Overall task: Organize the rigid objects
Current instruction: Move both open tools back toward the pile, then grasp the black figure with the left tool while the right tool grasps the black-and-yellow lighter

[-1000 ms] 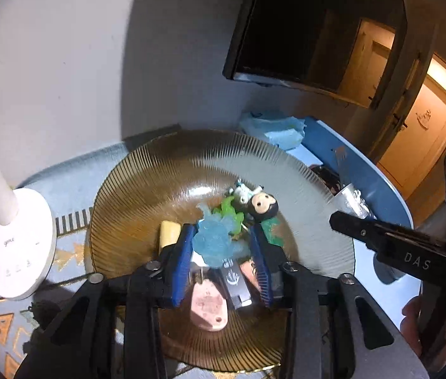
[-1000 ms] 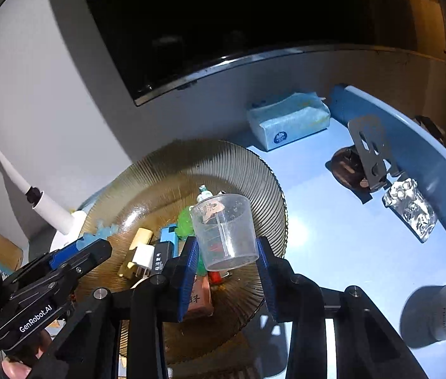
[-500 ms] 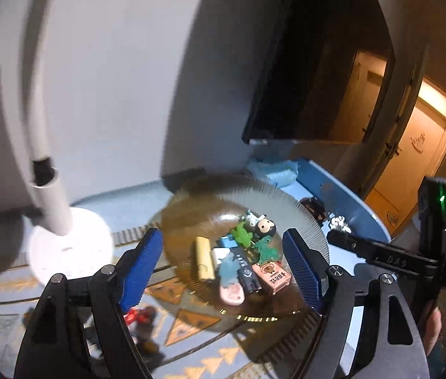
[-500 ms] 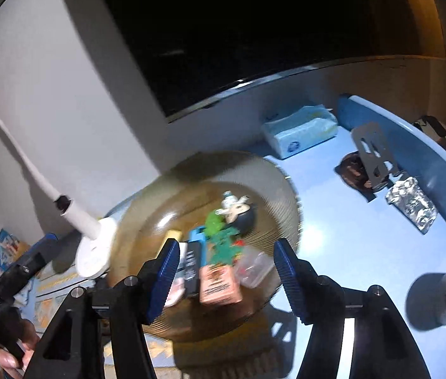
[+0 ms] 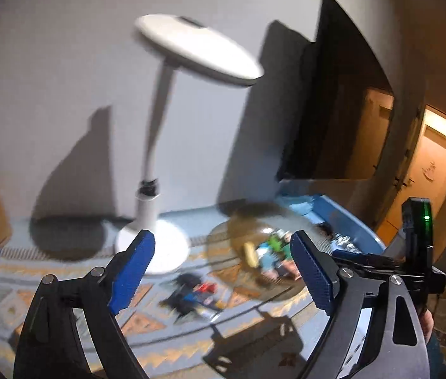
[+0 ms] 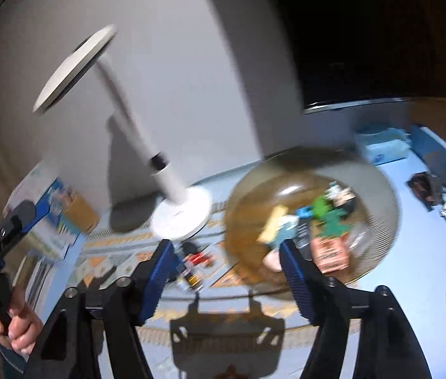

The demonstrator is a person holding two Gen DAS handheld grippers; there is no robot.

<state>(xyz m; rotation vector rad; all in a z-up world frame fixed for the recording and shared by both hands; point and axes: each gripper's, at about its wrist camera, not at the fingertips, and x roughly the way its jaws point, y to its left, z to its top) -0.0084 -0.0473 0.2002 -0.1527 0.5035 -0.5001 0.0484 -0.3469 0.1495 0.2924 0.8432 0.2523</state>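
Left wrist view: left gripper (image 5: 219,268) empty, jaws just opened wide; small toys (image 5: 192,295) on patterned mat (image 5: 64,287) straight ahead, between the jaws, near; amber plate (image 5: 223,240) of sorted items farther right.

Right wrist view: right gripper (image 6: 226,279) likewise empty, jaws just opened; same toys (image 6: 196,263) ahead by the left jaw, long axis unclear in blur; left gripper likely nearer.

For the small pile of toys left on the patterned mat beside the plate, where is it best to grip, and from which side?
Blur hides the toy pile's shape. It seems to lie flat on the mat, apart from the plate and the lamp base, so probably come from above and close across its narrow width.
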